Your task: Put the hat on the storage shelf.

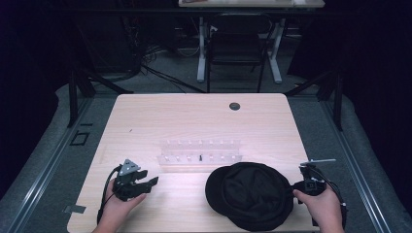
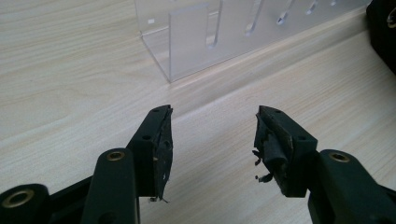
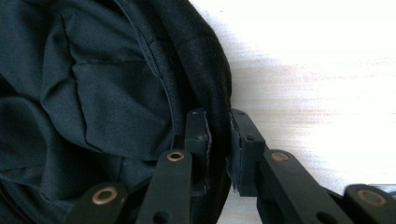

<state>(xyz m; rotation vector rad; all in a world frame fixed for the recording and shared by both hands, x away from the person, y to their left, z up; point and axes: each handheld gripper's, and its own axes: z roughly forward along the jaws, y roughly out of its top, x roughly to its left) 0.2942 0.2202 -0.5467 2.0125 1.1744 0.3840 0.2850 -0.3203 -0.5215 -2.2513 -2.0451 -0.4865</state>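
A black cap (image 1: 250,194) lies upside down on the front right of the wooden table (image 1: 194,116). My right gripper (image 1: 297,186) is shut on its right rim; in the right gripper view the jaws pinch the cap's edge (image 3: 218,112), one inside and one outside. My left gripper (image 1: 148,184) rests low over the table at the front left, open with nothing between its fingers (image 2: 159,140). A clear acrylic rack (image 1: 199,151) stands in the middle of the table, its near corner (image 2: 187,42) just beyond the left gripper's jaws.
A small dark round grommet (image 1: 234,106) sits at the table's far side. A black chair (image 1: 237,46) and a white desk stand beyond the table. A piece of grey tape (image 1: 74,209) marks the front left corner.
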